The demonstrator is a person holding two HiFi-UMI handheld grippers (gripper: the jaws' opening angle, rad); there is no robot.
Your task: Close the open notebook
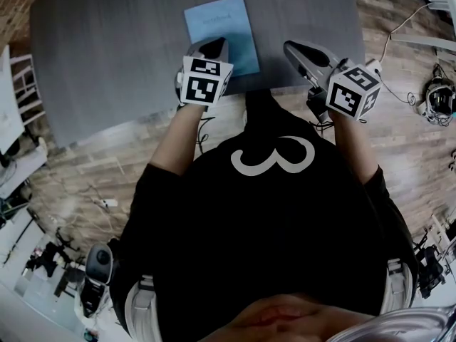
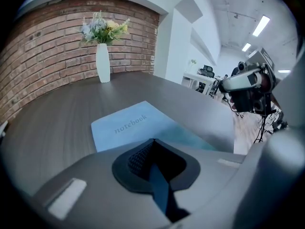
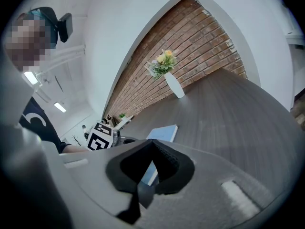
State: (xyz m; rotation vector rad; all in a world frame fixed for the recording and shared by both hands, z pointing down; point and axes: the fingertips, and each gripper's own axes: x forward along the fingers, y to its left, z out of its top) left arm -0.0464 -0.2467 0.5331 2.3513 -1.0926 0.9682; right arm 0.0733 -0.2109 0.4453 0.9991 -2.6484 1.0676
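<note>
Notebook [image 1: 221,30] closed on grey table [image 1: 107,48].

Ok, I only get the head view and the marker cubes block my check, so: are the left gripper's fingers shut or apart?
Observer: The left gripper has its fingers together at the tips with nothing between them. The notebook lies just beyond.
Operator: And the right one?
Observer: The right gripper is shut too and empty, off to the notebook's side over the table.
Operator: Anything further back on the table?
Observer: A white vase holding flowers stands at the far side.
</note>
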